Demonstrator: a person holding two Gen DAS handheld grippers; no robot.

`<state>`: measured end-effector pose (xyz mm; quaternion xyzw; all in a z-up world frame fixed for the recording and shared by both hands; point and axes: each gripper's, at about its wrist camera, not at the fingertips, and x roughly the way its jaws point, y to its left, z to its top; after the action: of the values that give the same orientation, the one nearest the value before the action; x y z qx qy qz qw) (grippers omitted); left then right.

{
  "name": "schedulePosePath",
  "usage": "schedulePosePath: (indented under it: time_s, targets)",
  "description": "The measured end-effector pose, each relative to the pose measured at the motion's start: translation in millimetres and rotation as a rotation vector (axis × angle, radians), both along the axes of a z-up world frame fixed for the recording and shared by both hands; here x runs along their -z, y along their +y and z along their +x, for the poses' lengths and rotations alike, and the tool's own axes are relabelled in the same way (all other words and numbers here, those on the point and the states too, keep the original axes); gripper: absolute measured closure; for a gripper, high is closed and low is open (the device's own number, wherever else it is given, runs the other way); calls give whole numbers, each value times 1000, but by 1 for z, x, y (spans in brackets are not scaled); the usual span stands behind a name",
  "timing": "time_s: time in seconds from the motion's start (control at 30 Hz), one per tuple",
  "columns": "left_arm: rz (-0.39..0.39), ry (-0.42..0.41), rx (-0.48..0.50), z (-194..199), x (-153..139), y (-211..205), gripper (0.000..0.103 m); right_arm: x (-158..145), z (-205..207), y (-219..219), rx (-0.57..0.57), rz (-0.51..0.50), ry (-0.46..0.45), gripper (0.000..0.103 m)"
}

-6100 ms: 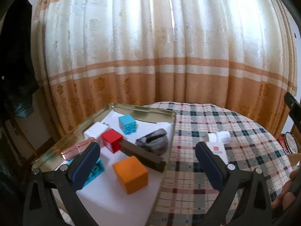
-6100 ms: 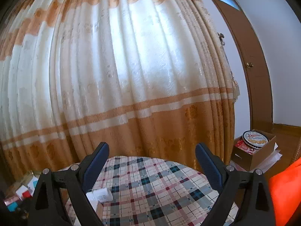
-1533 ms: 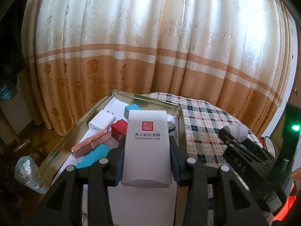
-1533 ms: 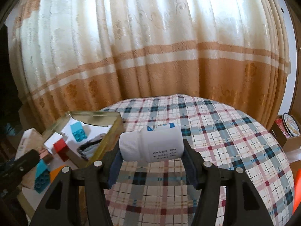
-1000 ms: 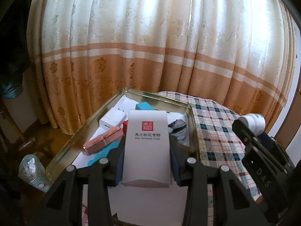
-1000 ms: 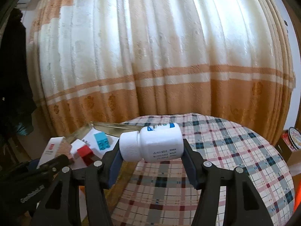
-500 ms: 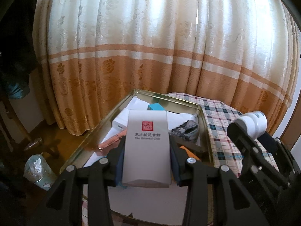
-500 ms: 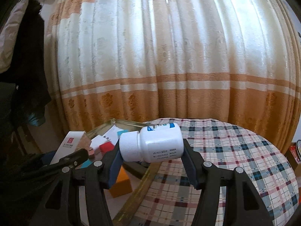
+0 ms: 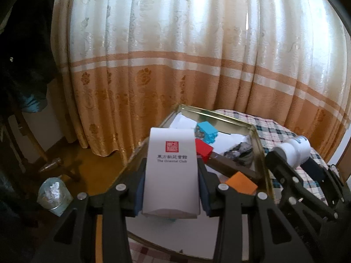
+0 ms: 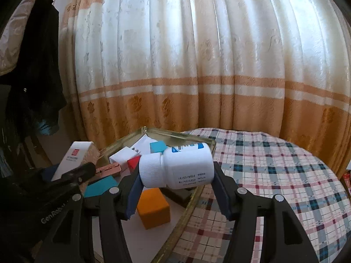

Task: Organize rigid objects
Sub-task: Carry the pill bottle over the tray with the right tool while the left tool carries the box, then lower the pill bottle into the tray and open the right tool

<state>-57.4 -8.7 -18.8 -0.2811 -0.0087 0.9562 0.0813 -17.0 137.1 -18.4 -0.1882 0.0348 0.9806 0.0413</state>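
White box in left gripper

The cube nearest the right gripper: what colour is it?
Orange; the cube shows best in the right wrist view.

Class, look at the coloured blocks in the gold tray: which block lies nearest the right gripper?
The orange cube, just below the right gripper; the red block and blue block sit farther back.
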Motion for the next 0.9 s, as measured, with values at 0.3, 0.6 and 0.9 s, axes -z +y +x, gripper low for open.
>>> schedulePosePath:
  time_s: [0.3,0.6,0.9]
  targets:
    - [-25,-30,-46,-6,7,-11,62,3,-4,-11,-44,39,-25,42]
    - [-43,-43,-46,-9,12,-9,62,9,-13,-7,-57,7,-74,42]
    - [-54,-63,-48,-11,18,-8,62,11,-18,-12,-98,15,-92,42]
